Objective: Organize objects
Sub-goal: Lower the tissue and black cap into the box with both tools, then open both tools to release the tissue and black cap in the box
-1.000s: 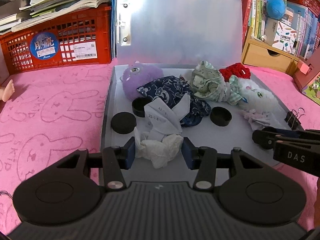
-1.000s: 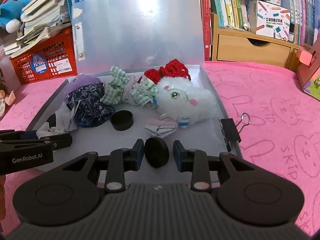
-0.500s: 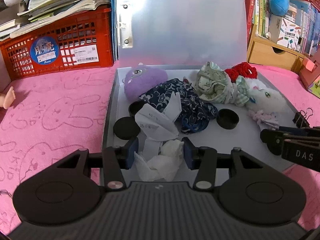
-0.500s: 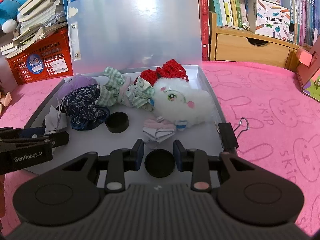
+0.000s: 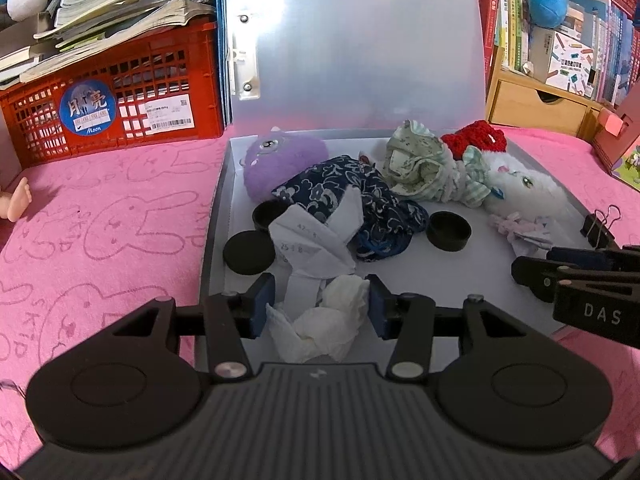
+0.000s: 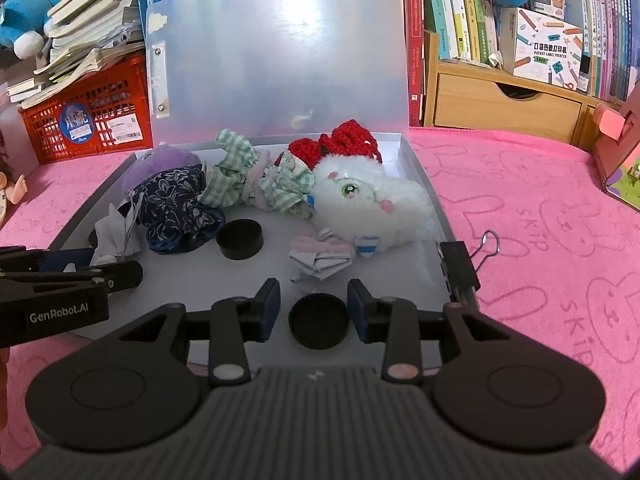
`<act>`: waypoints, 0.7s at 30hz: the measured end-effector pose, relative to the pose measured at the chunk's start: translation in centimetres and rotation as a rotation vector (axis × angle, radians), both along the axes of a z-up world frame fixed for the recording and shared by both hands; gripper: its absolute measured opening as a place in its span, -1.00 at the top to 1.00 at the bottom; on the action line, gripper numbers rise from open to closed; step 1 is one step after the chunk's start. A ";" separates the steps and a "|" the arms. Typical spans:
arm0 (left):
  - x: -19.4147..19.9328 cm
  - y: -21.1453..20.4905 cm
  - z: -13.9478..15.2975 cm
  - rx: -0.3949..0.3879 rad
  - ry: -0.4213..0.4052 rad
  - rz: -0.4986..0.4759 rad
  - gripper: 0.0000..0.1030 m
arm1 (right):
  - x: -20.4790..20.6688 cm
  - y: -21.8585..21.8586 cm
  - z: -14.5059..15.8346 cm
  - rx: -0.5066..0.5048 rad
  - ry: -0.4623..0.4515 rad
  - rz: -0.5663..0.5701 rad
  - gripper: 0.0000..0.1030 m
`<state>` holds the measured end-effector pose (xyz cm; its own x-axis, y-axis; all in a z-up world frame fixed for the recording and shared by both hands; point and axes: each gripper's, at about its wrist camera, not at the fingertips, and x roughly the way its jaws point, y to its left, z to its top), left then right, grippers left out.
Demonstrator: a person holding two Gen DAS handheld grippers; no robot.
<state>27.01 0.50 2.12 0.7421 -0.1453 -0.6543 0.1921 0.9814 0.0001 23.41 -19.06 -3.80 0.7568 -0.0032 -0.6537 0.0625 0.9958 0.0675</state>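
**Pretty sure this is a kid's room or home study corner**

Everything sits on a pink cloth printed with bunny outlines. Far right there's a packed bookshelf with colourful spines, and a little wooden drawer unit below it carrying a label-printer box. Far left, a red plastic crate is piled with worn workbooks. Blue plush toys perch up among the books, more stuffed animals lie in an open grey file box, and a doll's foot pokes in at the left edge. Homey, cluttered, very lived-in.
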 end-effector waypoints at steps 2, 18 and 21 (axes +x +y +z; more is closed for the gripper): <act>-0.1 0.0 -0.1 0.002 -0.007 -0.003 -0.07 | -0.1 0.0 0.0 0.001 -0.003 0.002 -0.04; -1.3 -0.4 -0.2 -0.012 -0.021 -0.045 -0.37 | -1.0 0.6 0.0 -0.003 -0.018 0.028 -0.25; -1.4 -0.4 -0.3 -0.013 -0.023 -0.049 -0.40 | -1.1 0.8 0.0 -0.020 -0.021 0.033 -0.29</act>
